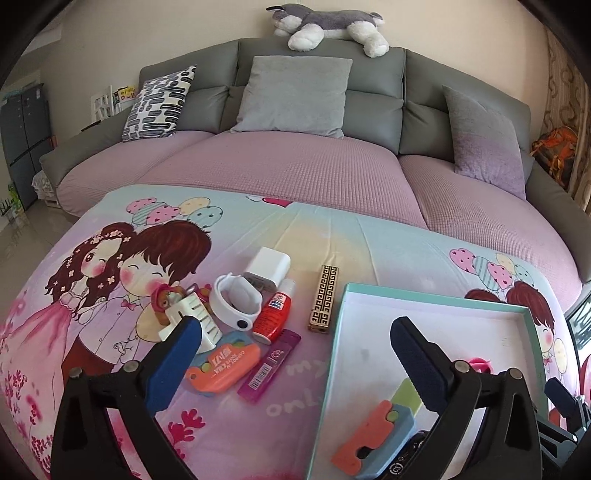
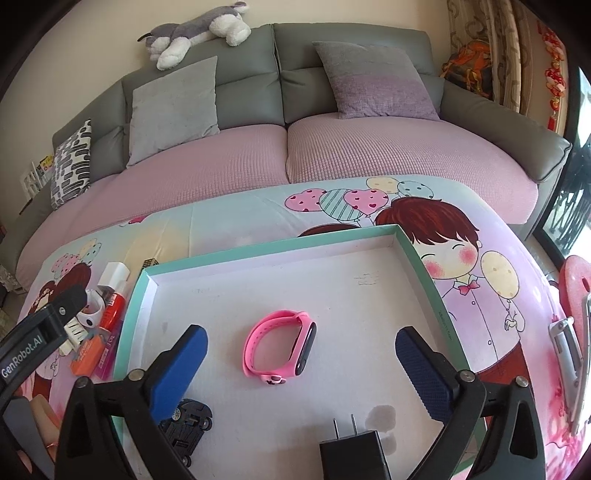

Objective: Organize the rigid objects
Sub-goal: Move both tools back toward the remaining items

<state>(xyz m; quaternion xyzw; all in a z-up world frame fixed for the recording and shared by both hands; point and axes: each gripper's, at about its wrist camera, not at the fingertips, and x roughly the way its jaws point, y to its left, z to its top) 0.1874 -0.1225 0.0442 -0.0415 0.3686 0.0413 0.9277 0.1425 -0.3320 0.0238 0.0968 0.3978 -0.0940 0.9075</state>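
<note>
My left gripper (image 1: 293, 328) hangs open over the cartoon-print cloth, with nothing between its blue pads. Below it lie a white wristband (image 1: 236, 299), a white charger (image 1: 267, 267), a red glue bottle (image 1: 273, 314), a gold patterned case (image 1: 325, 297), an orange case (image 1: 221, 363), a magenta lead box (image 1: 269, 365) and a white plug (image 1: 192, 321). The teal-rimmed tray (image 1: 424, 293) holds an orange-and-blue cutter (image 1: 373, 432). My right gripper (image 2: 301, 334) is open above the tray (image 2: 266, 246). A pink wristband (image 2: 258, 343) lies loose between its fingers, near a black charger (image 2: 354, 454) and a black toy car (image 2: 188, 421).
A grey sofa (image 1: 373, 110) with a pink cover, cushions and a plush dog (image 1: 328, 26) stands behind the cloth-covered surface. A metal-edged object (image 2: 569, 354) and a pink piece (image 2: 576, 280) sit at the right edge. Tiled floor (image 1: 29, 229) shows at the left.
</note>
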